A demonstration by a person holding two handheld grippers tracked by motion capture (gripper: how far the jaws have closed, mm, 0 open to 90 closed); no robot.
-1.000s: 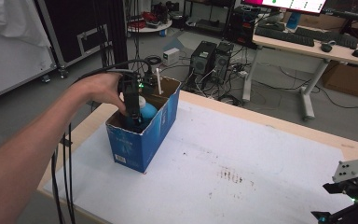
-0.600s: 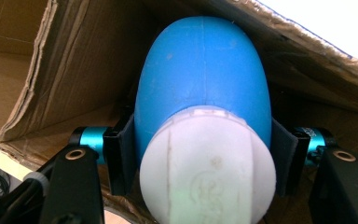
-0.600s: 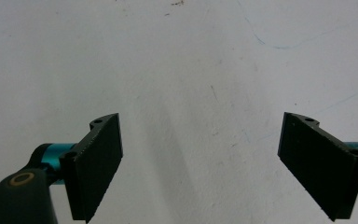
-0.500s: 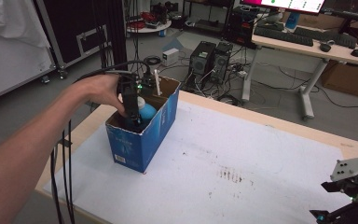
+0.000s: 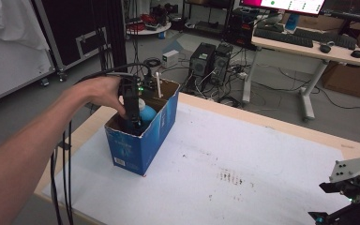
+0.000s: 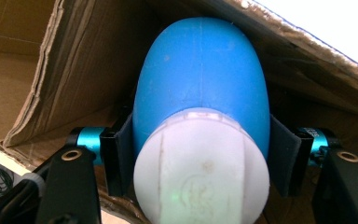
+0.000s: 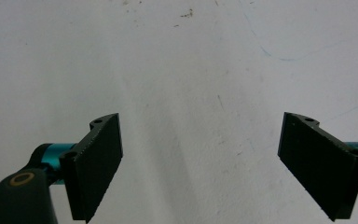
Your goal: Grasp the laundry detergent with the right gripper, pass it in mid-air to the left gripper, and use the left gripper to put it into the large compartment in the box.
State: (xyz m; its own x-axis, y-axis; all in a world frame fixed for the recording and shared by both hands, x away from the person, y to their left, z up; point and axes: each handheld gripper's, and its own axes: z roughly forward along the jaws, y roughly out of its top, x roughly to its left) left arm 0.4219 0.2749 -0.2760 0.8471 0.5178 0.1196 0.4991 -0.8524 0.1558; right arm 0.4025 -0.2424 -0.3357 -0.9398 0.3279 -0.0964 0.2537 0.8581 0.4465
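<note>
Inside the blue carton [image 5: 138,140], the left gripper [image 6: 200,154] straddles a blue bulb with a white cap [image 6: 200,84]; its jaws have just been easing apart, pads at the bulb's flanks. Cardboard walls crowd close. Right gripper [image 7: 200,163] gapes, empty, over the bare white table [image 5: 262,164].

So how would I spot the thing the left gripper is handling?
On the white table, find the blue cardboard box near its left edge. Inside, between the left gripper's jaws, sits a blue egg-shaped bottle with a white cap, unlike the thin white stick standing beside it.
</note>
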